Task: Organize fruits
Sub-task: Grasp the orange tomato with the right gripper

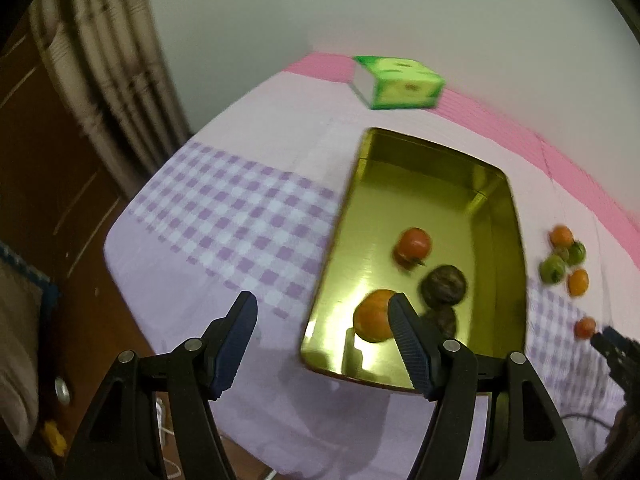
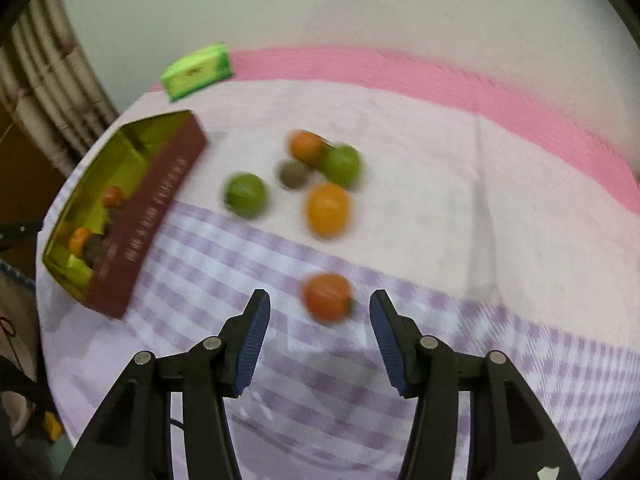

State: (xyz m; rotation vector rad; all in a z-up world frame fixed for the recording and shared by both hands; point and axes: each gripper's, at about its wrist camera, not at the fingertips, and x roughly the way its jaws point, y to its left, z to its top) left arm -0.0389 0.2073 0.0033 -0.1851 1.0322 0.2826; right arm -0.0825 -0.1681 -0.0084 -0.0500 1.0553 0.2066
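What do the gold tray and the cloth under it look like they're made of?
The tray looks like thin metal, perhaps tin, with a glossy gold inside: it mirrors the fruit and glare. Its outer wall is matt maroon with print. The cloth looks like soft woven fabric, lilac checked, with creases.

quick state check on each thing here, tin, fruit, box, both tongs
tin: open, no lid, three fruits inside
loose fruits: six on the cloth, outside the tin
nearest orange fruit: on the cloth, ahead of the right tongs, not gripped
green box: closed, lying beyond the tin
left tongs: open, empty
right tongs: open, empty
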